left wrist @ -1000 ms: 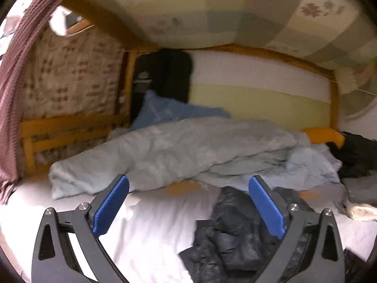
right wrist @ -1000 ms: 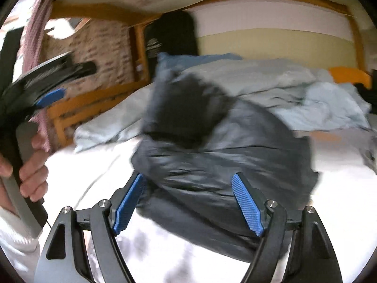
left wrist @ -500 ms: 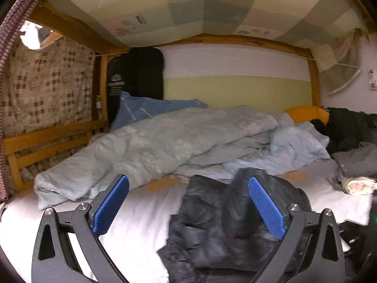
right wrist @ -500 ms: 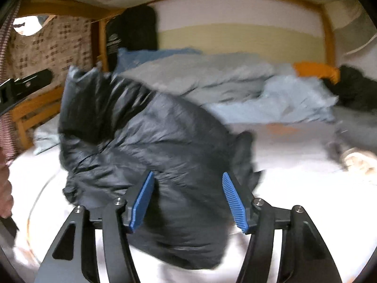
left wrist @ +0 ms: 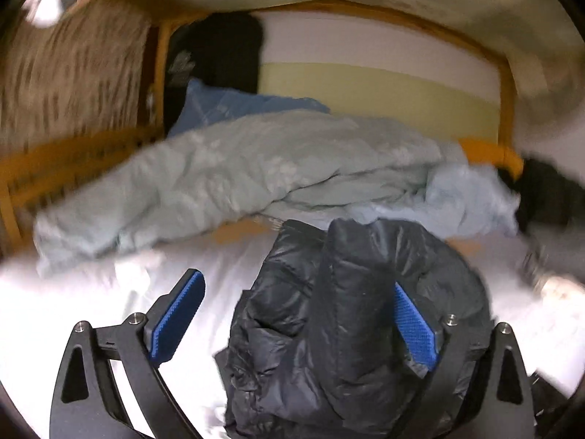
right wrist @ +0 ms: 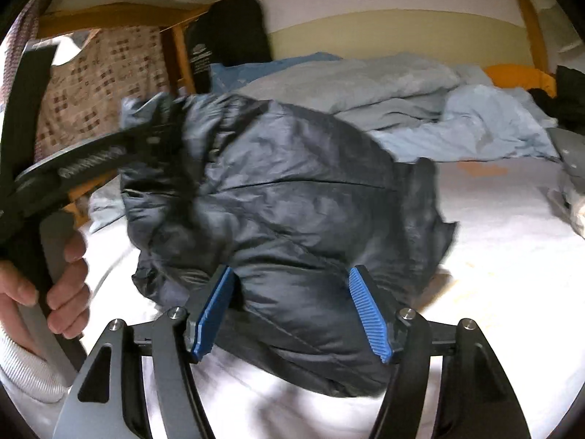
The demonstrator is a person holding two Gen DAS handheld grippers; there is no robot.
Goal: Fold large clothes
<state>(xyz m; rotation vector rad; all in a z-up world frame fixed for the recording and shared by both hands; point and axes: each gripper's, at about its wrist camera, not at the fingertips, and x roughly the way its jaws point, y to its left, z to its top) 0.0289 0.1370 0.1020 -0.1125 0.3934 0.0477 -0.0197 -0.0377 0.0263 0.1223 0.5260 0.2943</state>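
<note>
My left gripper (left wrist: 298,323) stands open around the black puffer jacket (right wrist: 292,197); right gripper (right wrist: 292,314) is opening, jacket between. Bag's (right wrist: 226,42) logo unreadable.

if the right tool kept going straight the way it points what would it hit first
Most likely the dark puffer jacket, bunched on the white sheet right ahead of the right tool, whose jaws are opening; depth is unclear.

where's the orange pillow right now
The orange pillow lies at the far right end of the bed, against the wooden bed frame. It sits just behind the crumpled light blue duvet, beside a dark garment at the right edge.
</note>
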